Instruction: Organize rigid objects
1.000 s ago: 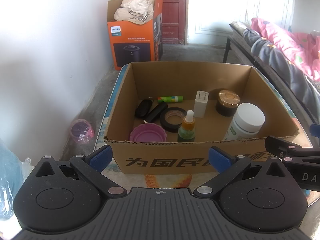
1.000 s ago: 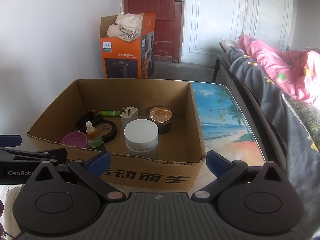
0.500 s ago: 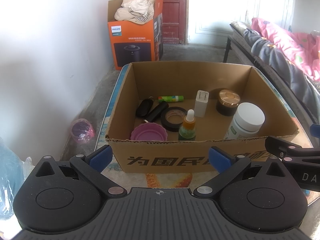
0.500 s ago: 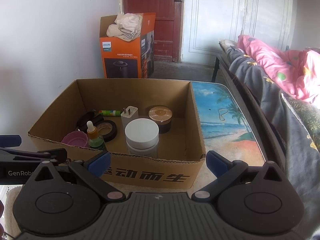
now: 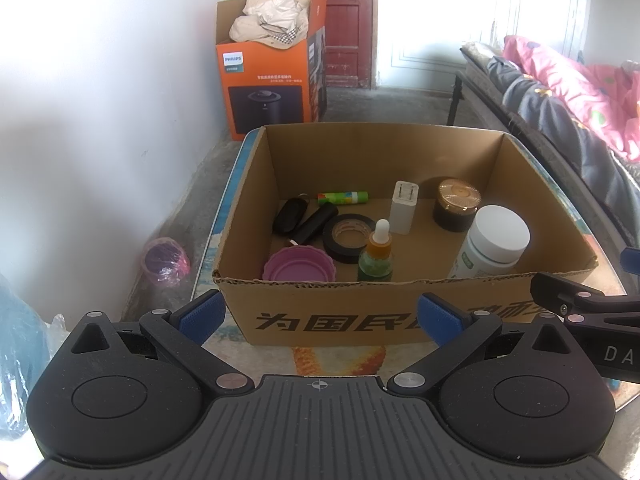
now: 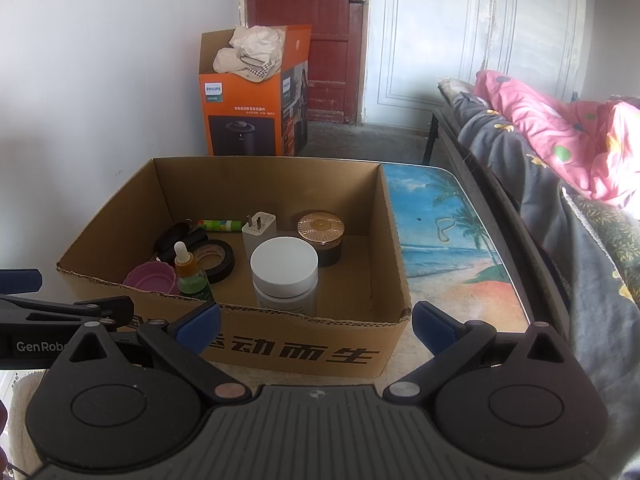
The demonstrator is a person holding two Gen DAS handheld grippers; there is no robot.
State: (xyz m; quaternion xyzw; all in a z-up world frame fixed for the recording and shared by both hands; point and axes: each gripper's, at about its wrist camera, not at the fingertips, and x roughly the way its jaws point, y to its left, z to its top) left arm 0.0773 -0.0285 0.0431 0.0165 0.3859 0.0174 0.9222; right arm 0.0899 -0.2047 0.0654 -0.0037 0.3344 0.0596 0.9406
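"PHILIPS" is printed on the orange box (image 6: 240,120). "GenRob" is read on the left tool (image 6: 40,346). "动而生" is printed on the cardboard box (image 6: 304,350).

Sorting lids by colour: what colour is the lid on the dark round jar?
Copper-gold, with a fine ribbed pattern, on the dark jar; clearest in the right wrist view.

Orange Philips box (image 6: 244,108) stuffed with cloth, against red door (image 6: 316,40). Pink quilt (image 6: 560,136) on bed beside worktop's right edge. Purple cup (image 5: 166,262) on floor.

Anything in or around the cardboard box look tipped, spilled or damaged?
Nothing spilled. The white jar appears tilted in the left view, though that may be lens distortion. The cardboard box has a ragged near edge, torn at its corner. Both tongs hang open, empty.
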